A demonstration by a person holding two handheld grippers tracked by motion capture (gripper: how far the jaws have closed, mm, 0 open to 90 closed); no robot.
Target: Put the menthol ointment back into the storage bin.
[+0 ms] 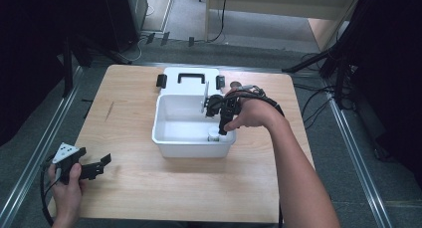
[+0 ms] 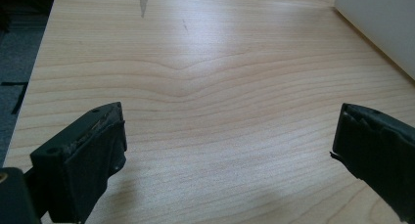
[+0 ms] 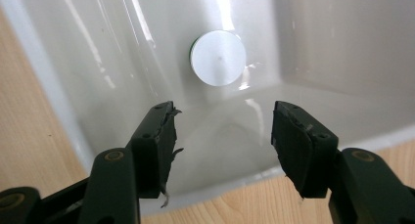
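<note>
A white plastic bin (image 1: 191, 149) stands in the middle of the wooden table. Inside its near right corner rests a small round item with a white top and a thin green rim (image 1: 214, 136) (image 3: 218, 57). My right gripper (image 1: 222, 131) (image 3: 222, 111) hangs just above that item, pointing down into the bin (image 3: 342, 48), jaws apart with nothing between them. At the table's near left corner my left gripper (image 1: 104, 161) (image 2: 227, 121) is held low over bare wood, jaws wide and empty, with the bin's corner (image 2: 381, 23) off to its right.
The bin's white lid (image 1: 191, 81), with a black handle and black side latches, lies flat behind the bin. A grey scuff mark (image 1: 109, 111) runs across the wood at left. Metal rails and cables run along the floor beside the table (image 1: 149, 188).
</note>
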